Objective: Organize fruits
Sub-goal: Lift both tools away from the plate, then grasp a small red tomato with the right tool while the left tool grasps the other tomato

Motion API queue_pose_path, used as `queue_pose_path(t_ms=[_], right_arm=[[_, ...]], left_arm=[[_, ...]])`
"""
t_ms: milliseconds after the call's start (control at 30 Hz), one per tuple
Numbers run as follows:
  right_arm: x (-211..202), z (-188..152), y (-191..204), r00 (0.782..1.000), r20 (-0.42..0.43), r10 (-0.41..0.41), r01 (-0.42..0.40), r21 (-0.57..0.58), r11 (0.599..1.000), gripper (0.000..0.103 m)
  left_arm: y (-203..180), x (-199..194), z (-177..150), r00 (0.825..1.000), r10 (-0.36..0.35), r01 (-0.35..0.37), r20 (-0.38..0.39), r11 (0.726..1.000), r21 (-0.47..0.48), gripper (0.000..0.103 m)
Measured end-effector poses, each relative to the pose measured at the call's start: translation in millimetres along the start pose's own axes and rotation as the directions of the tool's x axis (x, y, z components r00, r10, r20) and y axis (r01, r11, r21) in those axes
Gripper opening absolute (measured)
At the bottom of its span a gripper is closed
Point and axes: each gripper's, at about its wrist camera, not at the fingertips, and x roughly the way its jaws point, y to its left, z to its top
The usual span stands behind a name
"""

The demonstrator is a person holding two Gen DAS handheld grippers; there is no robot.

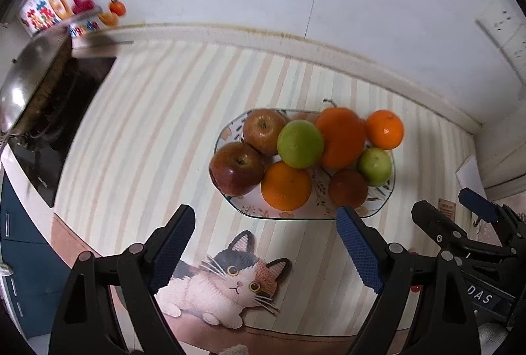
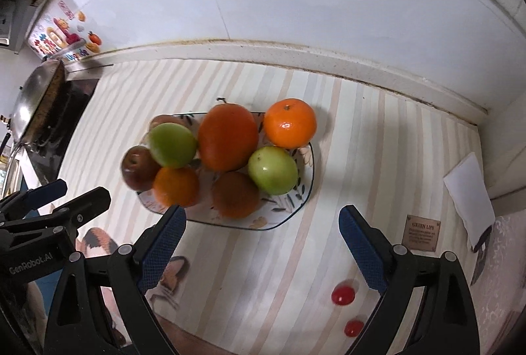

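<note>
Striped cloth in pale cream and beige covers the counter (image 1: 157, 111), and on it sits a patterned plate (image 1: 378, 207) piled with fruit. At the plate's left end lie two red apples (image 1: 237, 168), one nearer and one farther (image 1: 263, 131), with a green apple (image 1: 299, 143) resting on top between them and a large deep-orange fruit (image 1: 342, 138). An orange (image 1: 286, 186) sits at the near edge, a brownish round fruit (image 1: 347, 189) to its right, a second green apple (image 2: 273, 170) at the right end, and a bright mandarin (image 2: 290, 122) at the far right corner, half over the rim. The left gripper (image 1: 265, 253) hovers near the plate's near edge, its blue-padded jaws spread wide and holding nothing. The right gripper (image 2: 262, 251) hangs just to its right, jaws likewise wide apart and empty, one tip close to the plate's near rim. A cat picture (image 1: 227, 282) decorates the cloth beneath the left gripper. Two small red round objects (image 2: 343, 294) lie on the cloth near the right gripper. A steel wok (image 1: 29, 82) rests on the stove at far left, and a white paper (image 2: 469, 193) lies at the right.
</note>
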Motion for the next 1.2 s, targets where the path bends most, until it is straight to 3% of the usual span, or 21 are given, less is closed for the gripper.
queue_pose_path(t_ms=[367,633,800,1200], right_arm=[[-79.4,-33.2,11.4,0.994,0.11,0.004,-0.004,-0.004,1.0,0.096],[-140.5,-58.2,24.1,0.98,0.198,0.012,-0.006,-0.028,1.0,0.096],[-173.4,-72.3,31.8,0.97,0.241,0.024,-0.013,-0.046,0.999,0.096],[-201.6,-90.7,30.1,0.962,0.272,0.036,-0.028,-0.032,0.999,0.096]], left_arm=[[2.2,-71.7,-37.2,0.992,-0.011,0.009,0.128,1.0,0.017,0.088],[4.6,-122.7,-67.4,0.976,-0.012,0.006,0.217,1.0,0.031,0.088],[6.0,-144.2,-81.2,0.97,-0.032,0.026,0.239,0.999,0.029,0.088],[4.6,-169.3,-98.0,0.96,-0.043,0.031,0.278,0.998,0.047,0.088]])
